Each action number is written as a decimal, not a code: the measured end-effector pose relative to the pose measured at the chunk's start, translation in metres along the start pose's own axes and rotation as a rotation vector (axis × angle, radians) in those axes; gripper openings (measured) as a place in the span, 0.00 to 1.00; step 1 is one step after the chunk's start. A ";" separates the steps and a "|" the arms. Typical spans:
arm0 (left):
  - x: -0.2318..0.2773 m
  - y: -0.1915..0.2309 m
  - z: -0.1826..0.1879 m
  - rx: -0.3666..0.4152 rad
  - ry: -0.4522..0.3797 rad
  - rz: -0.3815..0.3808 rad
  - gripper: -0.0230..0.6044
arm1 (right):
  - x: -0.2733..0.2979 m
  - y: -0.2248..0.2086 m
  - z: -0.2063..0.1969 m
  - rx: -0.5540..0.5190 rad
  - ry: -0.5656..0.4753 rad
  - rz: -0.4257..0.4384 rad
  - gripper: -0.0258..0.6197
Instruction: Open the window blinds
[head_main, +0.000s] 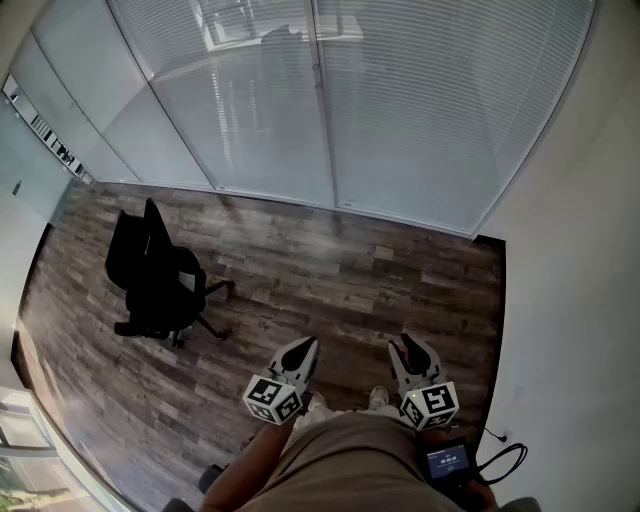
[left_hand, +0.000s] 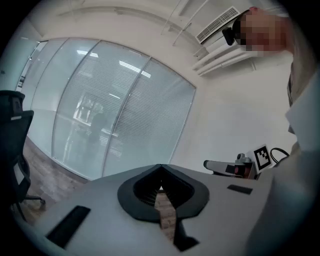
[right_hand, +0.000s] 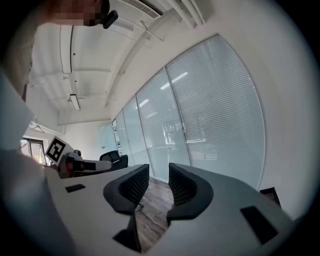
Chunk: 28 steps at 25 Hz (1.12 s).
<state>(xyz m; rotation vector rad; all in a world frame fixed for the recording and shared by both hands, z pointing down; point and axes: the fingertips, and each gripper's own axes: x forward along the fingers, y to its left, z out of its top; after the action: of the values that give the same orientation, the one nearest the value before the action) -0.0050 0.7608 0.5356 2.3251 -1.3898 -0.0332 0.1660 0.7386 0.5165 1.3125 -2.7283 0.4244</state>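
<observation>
Closed white window blinds (head_main: 400, 100) hang behind a glass wall with a thin upright frame (head_main: 322, 100), well ahead of both grippers. In the left gripper view the blinds (left_hand: 145, 120) fill the middle, and in the right gripper view the blinds (right_hand: 215, 115) stand at right. My left gripper (head_main: 303, 350) is held low in front of my body, shut and holding nothing, its jaws meeting at the tips (left_hand: 160, 172). My right gripper (head_main: 408, 348) is beside it, open with only floor showing between its jaws (right_hand: 159, 182). Neither gripper touches the blinds.
A black office chair (head_main: 155, 275) stands on the wood floor (head_main: 340, 280) at left, also seen as the chair (left_hand: 12, 150). A white wall (head_main: 580, 300) runs along the right. A cable (head_main: 500, 462) lies by that wall near my feet.
</observation>
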 end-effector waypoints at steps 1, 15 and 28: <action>0.000 -0.002 -0.001 0.000 0.002 0.003 0.06 | -0.002 0.000 0.000 0.001 0.001 0.002 0.23; 0.008 -0.035 -0.013 0.015 0.002 0.042 0.06 | -0.030 -0.023 0.004 0.050 -0.025 0.041 0.23; 0.038 -0.086 -0.038 0.006 -0.014 0.078 0.06 | -0.072 -0.071 -0.003 -0.001 -0.003 0.068 0.23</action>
<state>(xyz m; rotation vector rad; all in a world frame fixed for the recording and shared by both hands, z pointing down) 0.0944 0.7771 0.5454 2.2778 -1.4885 -0.0216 0.2659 0.7516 0.5199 1.2240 -2.7814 0.4262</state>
